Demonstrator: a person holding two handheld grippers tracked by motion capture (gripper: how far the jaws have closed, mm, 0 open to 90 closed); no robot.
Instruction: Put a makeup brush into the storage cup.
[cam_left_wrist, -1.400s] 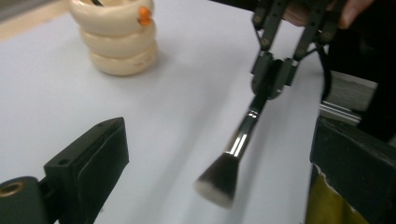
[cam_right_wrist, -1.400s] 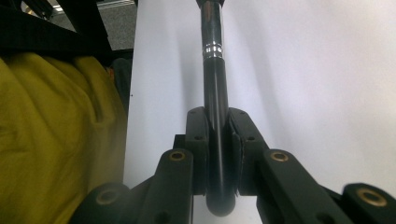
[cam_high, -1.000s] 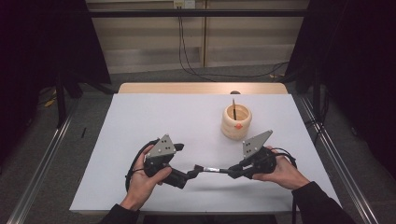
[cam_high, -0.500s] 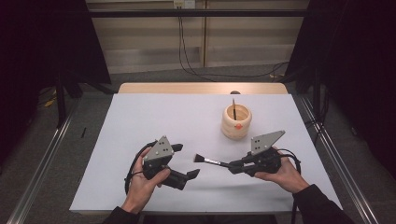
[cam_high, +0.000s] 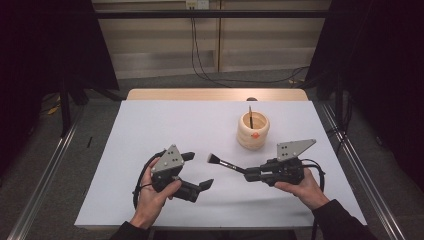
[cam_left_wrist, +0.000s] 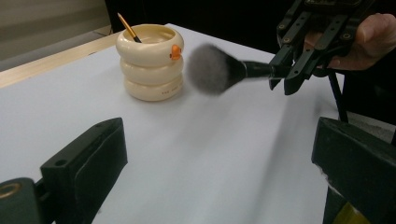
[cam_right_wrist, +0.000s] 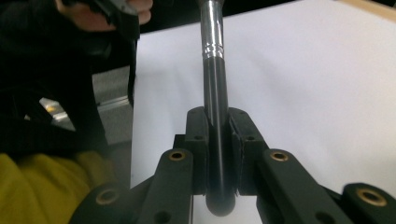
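Observation:
A makeup brush (cam_high: 226, 164) with a fluffy grey head (cam_left_wrist: 212, 70) and a black handle (cam_right_wrist: 215, 70) is held level above the white table. My right gripper (cam_high: 248, 175) is shut on the handle's end, seen close in the right gripper view (cam_right_wrist: 218, 126). The brush head points toward my left gripper (cam_high: 197, 170), which stands open with nothing between its wide jaws (cam_left_wrist: 215, 140). A cream ringed cup (cam_high: 253, 131) stands behind the brush, with a thin stick-like brush (cam_left_wrist: 127, 27) in it.
The white sheet (cam_high: 165, 125) covers the table, and a wooden edge (cam_high: 215, 94) shows at the back. Metal rails (cam_high: 350, 155) run along both sides. A cable (cam_high: 140, 180) loops beside the left hand.
The right gripper has drawn the brush away to the right, out from beside the left gripper's jaws. The left hand has stayed in place.

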